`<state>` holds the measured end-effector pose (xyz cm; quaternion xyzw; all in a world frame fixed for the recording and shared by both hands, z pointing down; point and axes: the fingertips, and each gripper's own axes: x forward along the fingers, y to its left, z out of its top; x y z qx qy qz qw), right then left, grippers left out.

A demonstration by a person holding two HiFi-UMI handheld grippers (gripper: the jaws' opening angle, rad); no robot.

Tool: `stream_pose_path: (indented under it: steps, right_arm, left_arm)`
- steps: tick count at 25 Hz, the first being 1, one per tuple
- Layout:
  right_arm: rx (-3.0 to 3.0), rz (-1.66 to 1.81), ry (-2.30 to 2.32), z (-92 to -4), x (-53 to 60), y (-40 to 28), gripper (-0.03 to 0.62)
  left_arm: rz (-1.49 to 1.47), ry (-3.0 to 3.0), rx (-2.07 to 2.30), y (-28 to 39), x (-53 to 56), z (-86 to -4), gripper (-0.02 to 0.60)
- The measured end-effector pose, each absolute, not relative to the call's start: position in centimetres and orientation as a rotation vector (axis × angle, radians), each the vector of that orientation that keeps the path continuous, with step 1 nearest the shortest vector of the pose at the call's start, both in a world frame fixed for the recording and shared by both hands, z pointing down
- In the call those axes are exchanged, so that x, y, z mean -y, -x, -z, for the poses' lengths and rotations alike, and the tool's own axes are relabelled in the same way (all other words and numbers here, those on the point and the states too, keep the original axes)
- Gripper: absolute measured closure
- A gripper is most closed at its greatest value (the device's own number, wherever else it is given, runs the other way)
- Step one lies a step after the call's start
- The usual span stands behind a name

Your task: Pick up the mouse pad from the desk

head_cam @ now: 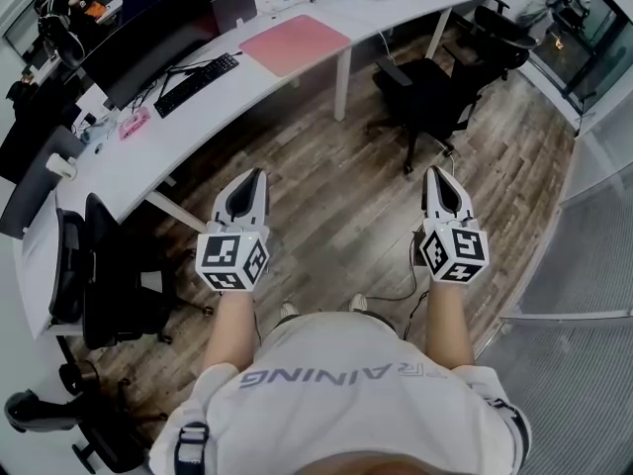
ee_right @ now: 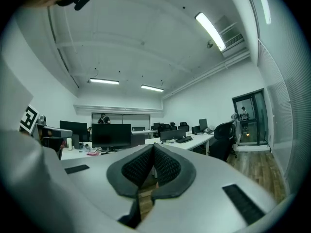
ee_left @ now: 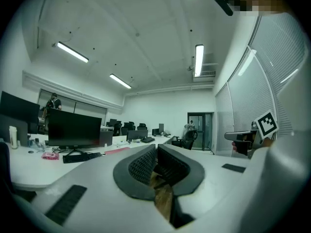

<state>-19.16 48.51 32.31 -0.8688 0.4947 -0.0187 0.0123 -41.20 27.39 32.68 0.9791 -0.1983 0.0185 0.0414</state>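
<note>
The left gripper [head_cam: 246, 188] and right gripper [head_cam: 442, 183] are level above the floor [head_cam: 336, 216], jaws pressed together, empty. The pink mouse pad [head_cam: 294, 44] lies flat on the desk [head_cam: 148, 146], well apart from both.

- mouse pad [head_cam: 295, 43]: pink, matt, cloth-like
- desk [head_cam: 134, 164]: smooth white top
- floor [head_cam: 336, 206]: wood planks, slight sheen
- left gripper [head_cam: 258, 175], right gripper [head_cam: 436, 172]: matt white plastic shells, dark dimpled pads [ee_left: 141, 165]

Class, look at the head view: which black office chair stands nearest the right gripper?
The black chair straight beyond the right gripper, beside the desk leg; the others stand farther off, left or far right.
</note>
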Motion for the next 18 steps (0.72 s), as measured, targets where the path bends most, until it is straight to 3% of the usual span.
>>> stream_pose_path:
  steps: [10,18]
  right_arm:
    - [-1.501,0.018,2.642,-32.0,-49.9,18.4,0.571]
    - [-1.533,0.092,2.624,-34.6,-52.5,14.3,0.571]
  left_arm:
    - [-0.070,-2.990,0.605,40.7,-28.5,-32.8,0.540]
    - [-0.117,-2.981,0.619,36.6,-31.1,-34.3,0.540]
